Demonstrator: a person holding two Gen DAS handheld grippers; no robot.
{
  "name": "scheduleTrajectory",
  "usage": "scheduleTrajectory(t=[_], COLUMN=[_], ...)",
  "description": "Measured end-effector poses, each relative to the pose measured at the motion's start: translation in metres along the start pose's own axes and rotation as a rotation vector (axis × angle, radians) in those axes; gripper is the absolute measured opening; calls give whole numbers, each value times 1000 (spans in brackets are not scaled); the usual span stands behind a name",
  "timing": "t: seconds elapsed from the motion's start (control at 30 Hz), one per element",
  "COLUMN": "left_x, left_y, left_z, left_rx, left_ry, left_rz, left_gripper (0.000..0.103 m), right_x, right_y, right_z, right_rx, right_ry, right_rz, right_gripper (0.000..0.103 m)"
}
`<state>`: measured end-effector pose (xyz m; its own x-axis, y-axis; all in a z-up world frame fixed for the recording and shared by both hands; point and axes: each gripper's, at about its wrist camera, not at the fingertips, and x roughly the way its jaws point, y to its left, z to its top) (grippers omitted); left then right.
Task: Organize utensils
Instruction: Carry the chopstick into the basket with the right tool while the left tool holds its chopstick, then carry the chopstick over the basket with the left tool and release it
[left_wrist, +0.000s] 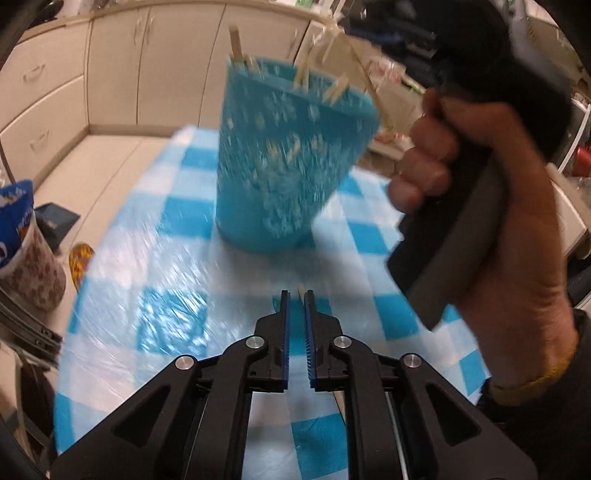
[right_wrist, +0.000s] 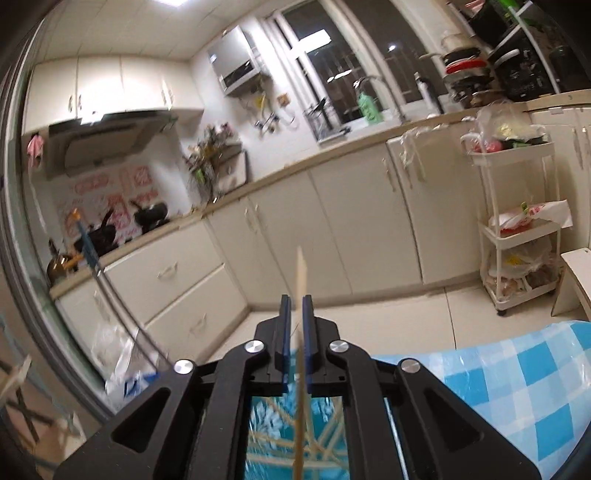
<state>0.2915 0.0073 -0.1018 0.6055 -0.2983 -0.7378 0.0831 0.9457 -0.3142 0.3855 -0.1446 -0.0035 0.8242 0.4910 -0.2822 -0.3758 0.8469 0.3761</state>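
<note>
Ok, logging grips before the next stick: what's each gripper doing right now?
Left gripper: jaws barely apart, wooden tip between them, grip unclear.
Right gripper: jaws barely apart, chopstick loose between them.
</note>
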Motion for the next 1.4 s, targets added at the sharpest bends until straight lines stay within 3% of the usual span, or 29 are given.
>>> scheduleTrajectory(t=[0.03,0.07,0.27,0.6,0.7,0.83,1.1,1.2,1.23,1.4], left_x=[4,9,30,67,67,53,-50,-94,-103,-149], left_y=[-2,-6,-27,-54,-57,-52,-20,-11,-10,-12], left_z=[-2,-4,-12,-21,-21,-20,9,42,51,107], left_rx=[2,10,45,153,171,165,169,157,153,153], left_ry=[10,21,72,141,148,139,-62,-180,-211,-426], left_rz=[2,9,43,173,148,68,-118,-167,-174,-176], left_gripper=[8,8,11,8,6,5,5,5,5,5], right_x=[-3,-8,-33,-34,-26,8,84,100,102,87], right_y=[-1,-3,-34,-78,-70,-53,-67,-72,-72,-81], right_z=[-3,-5,-1,-13,2,24,36,32,32,40], right_rx=[-11,-20,41,203,164,74,147,170,173,226], right_ry=[6,5,12,134,147,261,543,592,597,515], right_rz=[5,9,23,51,58,71,153,211,224,247], right_gripper=[23,26,33,37,37,38,38,19,7,6])
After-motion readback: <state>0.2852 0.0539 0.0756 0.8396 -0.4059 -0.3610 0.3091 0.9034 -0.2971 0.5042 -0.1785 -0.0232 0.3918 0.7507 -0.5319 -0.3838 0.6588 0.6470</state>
